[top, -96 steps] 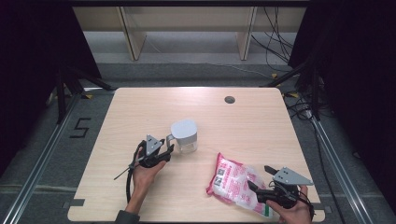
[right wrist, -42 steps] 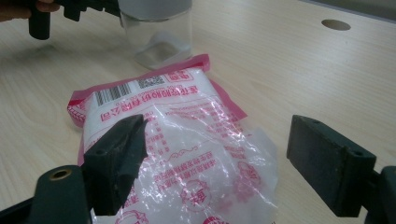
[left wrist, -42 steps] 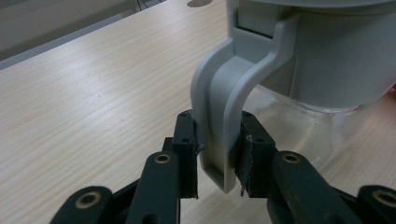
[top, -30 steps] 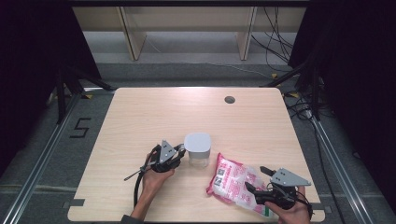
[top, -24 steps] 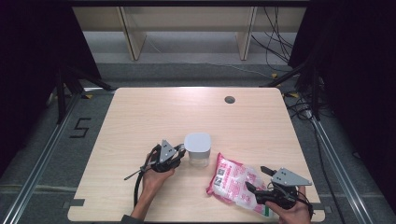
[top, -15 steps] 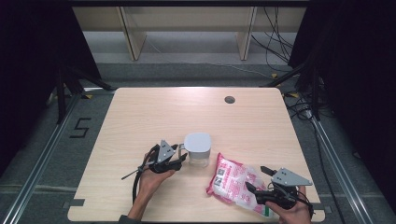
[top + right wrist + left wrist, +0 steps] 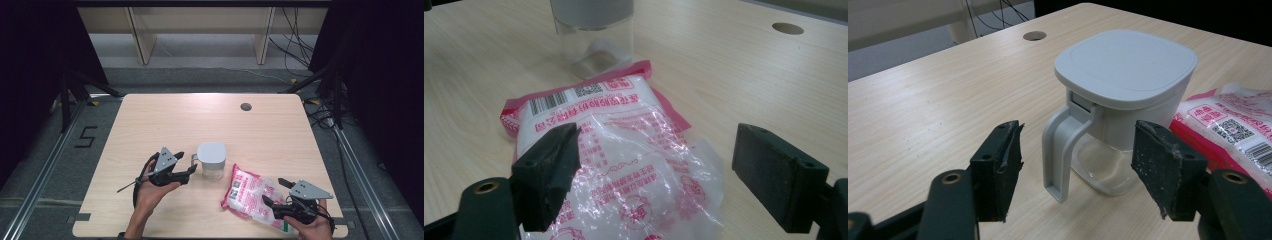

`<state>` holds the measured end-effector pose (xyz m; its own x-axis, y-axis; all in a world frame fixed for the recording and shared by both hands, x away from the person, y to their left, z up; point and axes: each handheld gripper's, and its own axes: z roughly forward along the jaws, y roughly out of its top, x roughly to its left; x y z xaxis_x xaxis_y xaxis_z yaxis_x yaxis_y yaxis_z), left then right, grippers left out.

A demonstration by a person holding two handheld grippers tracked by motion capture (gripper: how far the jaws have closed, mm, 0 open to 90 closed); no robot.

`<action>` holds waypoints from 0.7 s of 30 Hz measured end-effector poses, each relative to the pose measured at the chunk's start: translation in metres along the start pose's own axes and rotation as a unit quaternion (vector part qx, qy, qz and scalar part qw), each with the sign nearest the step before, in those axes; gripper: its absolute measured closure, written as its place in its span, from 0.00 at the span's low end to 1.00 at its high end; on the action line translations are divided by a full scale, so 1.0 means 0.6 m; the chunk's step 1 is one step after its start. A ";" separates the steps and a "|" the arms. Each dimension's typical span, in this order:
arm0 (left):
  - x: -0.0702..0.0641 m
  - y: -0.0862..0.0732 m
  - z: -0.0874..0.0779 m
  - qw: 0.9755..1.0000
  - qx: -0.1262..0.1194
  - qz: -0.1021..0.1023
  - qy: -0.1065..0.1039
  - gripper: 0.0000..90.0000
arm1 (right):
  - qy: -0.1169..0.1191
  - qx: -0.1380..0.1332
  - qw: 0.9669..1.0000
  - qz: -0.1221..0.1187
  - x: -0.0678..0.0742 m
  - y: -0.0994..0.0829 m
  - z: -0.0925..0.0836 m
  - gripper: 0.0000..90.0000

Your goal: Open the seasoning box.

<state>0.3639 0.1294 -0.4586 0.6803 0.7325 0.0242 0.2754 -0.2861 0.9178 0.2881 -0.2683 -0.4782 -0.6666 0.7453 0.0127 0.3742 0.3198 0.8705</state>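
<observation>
One lidded jug (image 7: 211, 159) is sitting at the table's (image 7: 150, 115) six o'clock, and one pink-and-white bag (image 7: 251, 192) is lying at five o'clock. Two grippers, the left gripper (image 7: 186, 170) and the right gripper (image 7: 275, 191), are showing.

1. In my right gripper view the clear square jar with the grey lid (image 7: 593, 35) is cut off by the top edge, so I see just the lid's lower rim.
2. The pink and clear plastic bag of white grains (image 7: 624, 170) runs off the bottom edge there.
3. From the high view, the bag's near end (image 7: 280, 222) is hidden behind the right gripper (image 7: 278, 192).
4. The bag's print is too small for me to read.
</observation>
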 end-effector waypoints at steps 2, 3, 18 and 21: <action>0.003 0.002 -0.002 1.000 -0.006 -0.005 0.005 0.47 | -0.002 0.001 1.000 0.001 -0.001 0.000 0.000 0.22; 0.005 0.001 -0.002 1.000 -0.010 -0.008 -0.002 0.51 | 0.004 -0.001 1.000 0.008 0.000 -0.001 0.000 0.22; 0.006 0.021 0.013 0.998 -0.065 -0.003 0.024 0.99 | 0.000 0.001 1.000 -0.001 0.000 -0.002 0.000 0.22; 0.002 0.024 0.024 0.997 -0.068 -0.018 0.009 0.99 | -0.003 0.005 1.000 -0.001 0.002 -0.001 0.000 0.22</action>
<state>0.3784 0.1173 -0.4512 0.6586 0.7525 -0.0039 0.2043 -0.1738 0.9634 0.2871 -0.2676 -0.4788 -0.6633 0.7483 0.0081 0.3788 0.3264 0.8660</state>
